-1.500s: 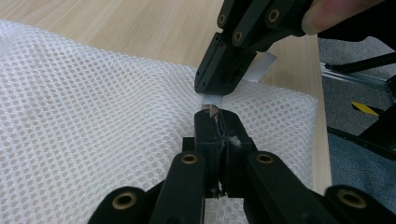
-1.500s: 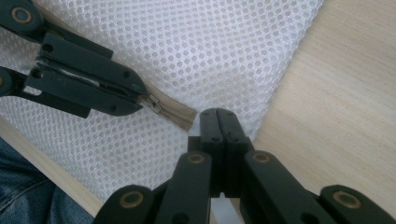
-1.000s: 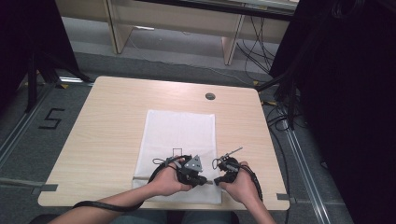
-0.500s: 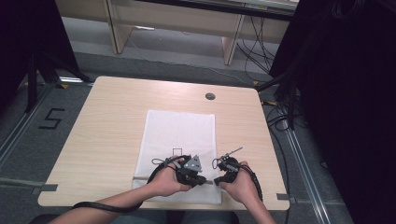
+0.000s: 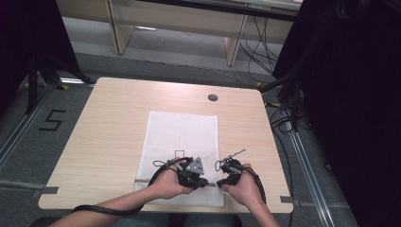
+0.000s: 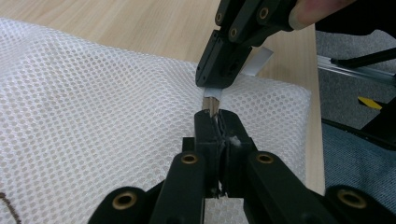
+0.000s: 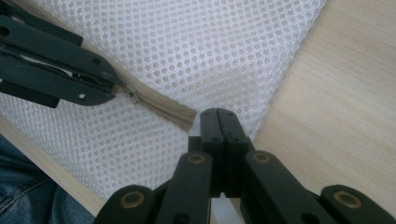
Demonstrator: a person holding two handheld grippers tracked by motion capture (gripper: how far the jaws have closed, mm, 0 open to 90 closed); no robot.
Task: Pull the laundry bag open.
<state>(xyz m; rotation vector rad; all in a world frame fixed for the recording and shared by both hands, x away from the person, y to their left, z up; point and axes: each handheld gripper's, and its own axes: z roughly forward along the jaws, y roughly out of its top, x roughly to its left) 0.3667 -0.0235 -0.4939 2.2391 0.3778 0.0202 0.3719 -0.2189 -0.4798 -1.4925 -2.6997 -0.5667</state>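
Observation:
A white mesh bag (image 5: 182,137) lies flat on the wooden table (image 5: 108,123), with a beige zipper (image 7: 163,108) along its near edge. My left gripper (image 5: 207,183) is shut on the zipper's pull (image 7: 133,96); in the left gripper view its jaws pinch the beige tape (image 6: 211,103). My right gripper (image 5: 219,181) faces it tip to tip and is shut on the mesh bag at the zipper's end (image 7: 219,114). The right gripper (image 6: 223,70) also shows from the front in the left gripper view, beside a white tab (image 6: 258,61) of the bag.
The table's near edge (image 7: 56,179) runs just behind the bag, with the person's blue jeans (image 6: 355,163) beyond it. A round cable hole (image 5: 213,97) sits at the far side. Black cables trail from both grippers.

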